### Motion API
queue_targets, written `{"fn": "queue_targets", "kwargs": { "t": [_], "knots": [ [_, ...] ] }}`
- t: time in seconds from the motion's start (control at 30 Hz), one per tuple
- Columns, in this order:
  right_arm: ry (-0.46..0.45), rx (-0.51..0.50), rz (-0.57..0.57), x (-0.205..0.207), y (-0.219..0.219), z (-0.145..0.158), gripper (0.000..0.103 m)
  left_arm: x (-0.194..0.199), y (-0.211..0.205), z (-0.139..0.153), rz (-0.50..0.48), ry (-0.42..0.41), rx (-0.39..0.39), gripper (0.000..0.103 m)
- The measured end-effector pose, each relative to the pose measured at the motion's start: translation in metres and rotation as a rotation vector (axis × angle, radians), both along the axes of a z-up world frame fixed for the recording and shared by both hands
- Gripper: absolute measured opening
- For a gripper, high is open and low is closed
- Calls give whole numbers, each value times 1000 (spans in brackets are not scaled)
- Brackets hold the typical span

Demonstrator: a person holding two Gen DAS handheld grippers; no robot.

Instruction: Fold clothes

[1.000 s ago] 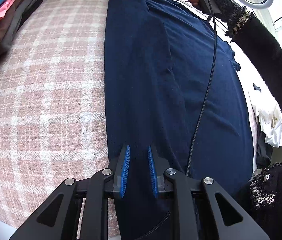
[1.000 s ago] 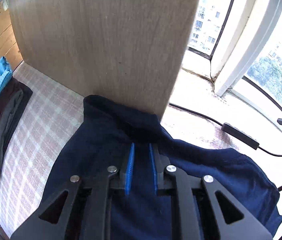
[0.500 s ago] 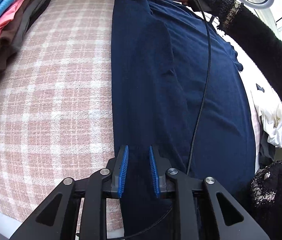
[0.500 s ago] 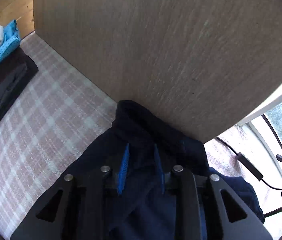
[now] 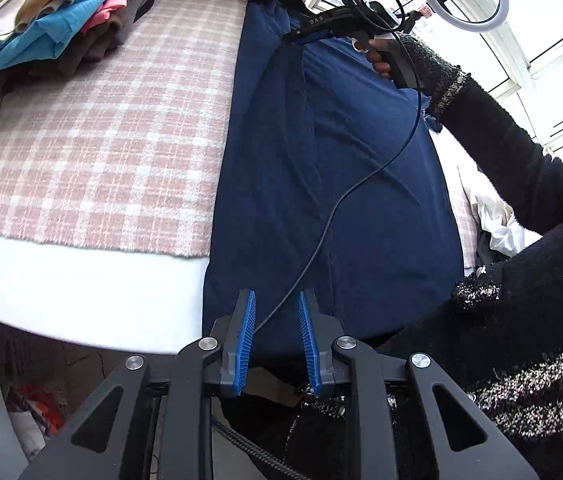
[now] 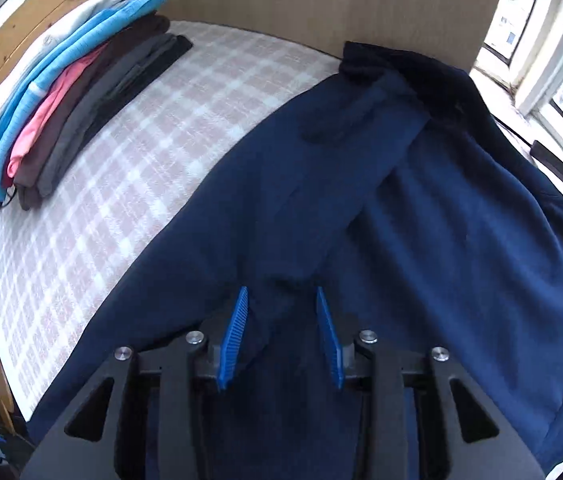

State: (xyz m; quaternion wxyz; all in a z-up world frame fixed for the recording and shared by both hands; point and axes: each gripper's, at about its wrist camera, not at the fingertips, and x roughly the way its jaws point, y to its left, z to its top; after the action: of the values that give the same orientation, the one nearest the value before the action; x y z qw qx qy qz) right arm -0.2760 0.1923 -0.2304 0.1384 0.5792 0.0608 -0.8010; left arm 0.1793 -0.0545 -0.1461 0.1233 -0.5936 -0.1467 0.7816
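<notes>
Navy garment (image 6: pixel 421 220) lies beneath parted right gripper (image 6: pixel 281 332).

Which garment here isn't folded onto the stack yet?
The navy garment, spread flat across the plaid blanket. The others, white, light blue, pink, brown and grey, sit folded in the stack at the blanket's far corner.

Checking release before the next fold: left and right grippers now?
Left gripper: open, holding nothing.
Right gripper: jaws just opened, holding nothing, over navy garment.

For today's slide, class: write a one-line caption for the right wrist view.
Open right gripper above a half-folded navy garment on a pink plaid cloth, folded stack at far left.
</notes>
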Motion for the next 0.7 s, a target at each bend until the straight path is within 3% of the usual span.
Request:
{"fn": "queue_targets", "kwargs": {
  "t": [0.1,0.2,0.3,0.43,0.53,0.63,0.7],
  "knots": [
    [23,-105,-36,9,25,29,35,21,8,3,31,1,-3,25],
    [29,-179,11,30,24,45,36,29,18,0,44,15,6,25],
    [-36,-205,61,49,3,26,41,2,48,-16,-22,61,50,29],
    [-100,-176,12,59,-7,-4,42,-21,108,-45,-135,74,-46,29],
    [-139,-289,-37,59,-2,-11,42,-27,119,-59,-154,83,-60,29],
    [-139,-287,-43,60,-6,-11,42,-26,117,-66,-157,89,-74,29],
    [-144,-280,-40,61,-10,-13,42,-25,117,-70,-157,105,-72,23]
  ]
}}
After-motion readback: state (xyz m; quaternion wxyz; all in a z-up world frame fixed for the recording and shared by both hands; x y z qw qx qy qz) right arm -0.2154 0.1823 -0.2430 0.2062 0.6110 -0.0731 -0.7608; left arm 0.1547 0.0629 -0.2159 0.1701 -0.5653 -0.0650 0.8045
